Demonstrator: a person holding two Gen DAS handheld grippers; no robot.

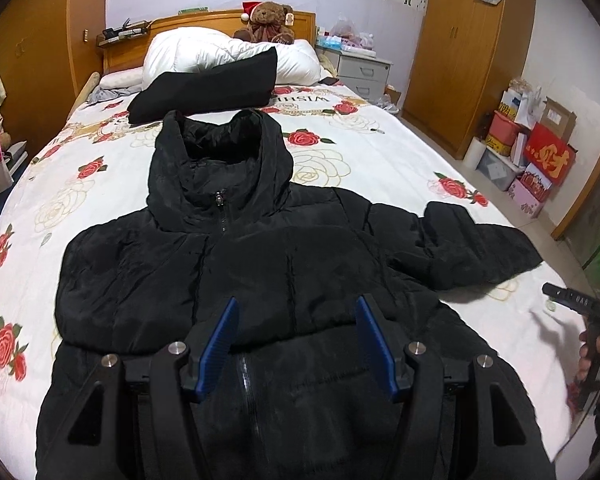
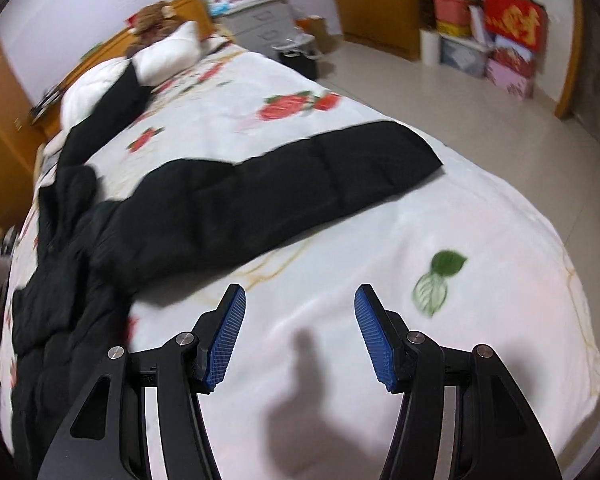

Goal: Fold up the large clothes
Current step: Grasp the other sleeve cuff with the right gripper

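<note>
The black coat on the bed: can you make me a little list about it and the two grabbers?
coat: black hooded jacket, spread front up on the flowery bed sheet
zip: closed up to the collar
sleeve: one sleeve stretched out flat to the side
left gripper: open, above the coat's middle, holding nothing
right gripper: open, over bare sheet beside the sleeve, holding nothing
also on bed: folded black garment, white duvet, teddy bear

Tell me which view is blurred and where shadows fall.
Left wrist view: sharp on the jacket, fisheye-bent at the edges, right tongs smeared. Right wrist view: motion-blurred throughout, sleeve soft, a dark shadow on the sheet between the open tongs' pads.
</note>
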